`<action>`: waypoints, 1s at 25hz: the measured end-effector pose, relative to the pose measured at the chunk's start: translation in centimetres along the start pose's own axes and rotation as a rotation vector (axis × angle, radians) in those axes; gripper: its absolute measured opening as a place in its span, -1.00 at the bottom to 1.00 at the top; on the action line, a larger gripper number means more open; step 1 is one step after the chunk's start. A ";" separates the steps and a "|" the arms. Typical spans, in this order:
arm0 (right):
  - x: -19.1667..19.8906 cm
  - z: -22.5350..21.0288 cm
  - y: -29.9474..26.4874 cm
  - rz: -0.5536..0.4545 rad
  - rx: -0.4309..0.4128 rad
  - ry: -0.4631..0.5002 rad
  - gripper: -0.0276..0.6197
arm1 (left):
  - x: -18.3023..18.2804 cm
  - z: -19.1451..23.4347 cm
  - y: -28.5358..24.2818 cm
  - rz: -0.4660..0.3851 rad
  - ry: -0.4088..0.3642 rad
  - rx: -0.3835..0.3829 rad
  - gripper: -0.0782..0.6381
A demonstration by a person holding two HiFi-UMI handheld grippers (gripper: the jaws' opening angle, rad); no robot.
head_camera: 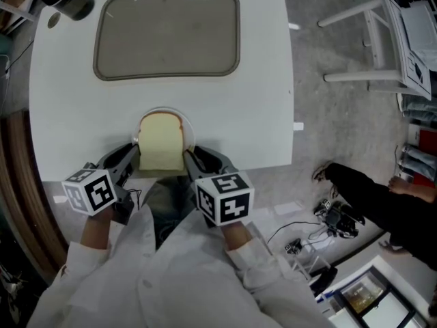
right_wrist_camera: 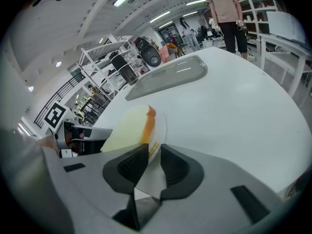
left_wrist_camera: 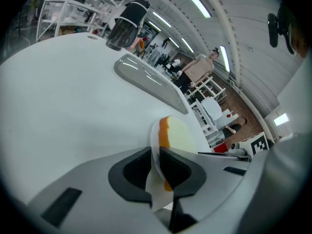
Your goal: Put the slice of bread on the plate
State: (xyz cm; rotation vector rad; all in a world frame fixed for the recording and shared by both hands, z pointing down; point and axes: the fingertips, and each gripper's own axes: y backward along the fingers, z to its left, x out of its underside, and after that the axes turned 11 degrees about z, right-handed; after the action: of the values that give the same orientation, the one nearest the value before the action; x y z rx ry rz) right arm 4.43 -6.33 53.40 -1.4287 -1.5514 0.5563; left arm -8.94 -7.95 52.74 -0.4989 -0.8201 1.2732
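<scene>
Nipped nearly shut on the thin rim of the white plate point(head_camera: 188, 128), left gripper point(left_wrist_camera: 156, 162) one side, right gripper point(right_wrist_camera: 154, 162) the other, likely to keep it flat with the slice of bread point(head_camera: 161, 142) lying on top, by the white table's point(head_camera: 68, 115) near edge.

1. Head view: from above the person, it faces steeply down on the bench point(head_camera: 68, 115), with the near edge at 6 o'clock and the tray point(head_camera: 167, 33) at 12 o'clock.
2. Left gripper view: it rides low on the left gripper point(left_wrist_camera: 156, 165) and looks along the jaws across the bench, with the plate point(left_wrist_camera: 154, 133) very close.
3. Right gripper view: it sits the same way on the right gripper point(right_wrist_camera: 152, 162), tray at 12 o'clock.
4. Shared: all three views show plate, bread point(head_camera: 161, 142) and tray. Each gripper view catches the other gripper, at 4 and 9 o'clock.
</scene>
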 end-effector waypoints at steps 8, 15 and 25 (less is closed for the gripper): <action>0.1 -0.2 0.2 0.030 -0.010 0.000 -0.65 | -0.2 -0.4 0.1 -0.021 0.021 0.012 -0.62; -0.4 -0.7 1.0 0.033 -0.006 0.016 -0.67 | -0.6 -1.5 0.1 -0.028 0.006 0.006 -0.62; -1.3 -0.3 2.6 0.025 -0.029 0.066 -0.68 | -1.1 -3.1 1.6 -0.066 -0.017 -0.022 -0.62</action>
State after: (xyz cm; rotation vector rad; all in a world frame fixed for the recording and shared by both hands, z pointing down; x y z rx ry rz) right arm 5.90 -7.03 50.94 -1.4757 -1.4975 0.4983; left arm -7.60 -8.31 49.31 -0.4757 -0.8592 1.2102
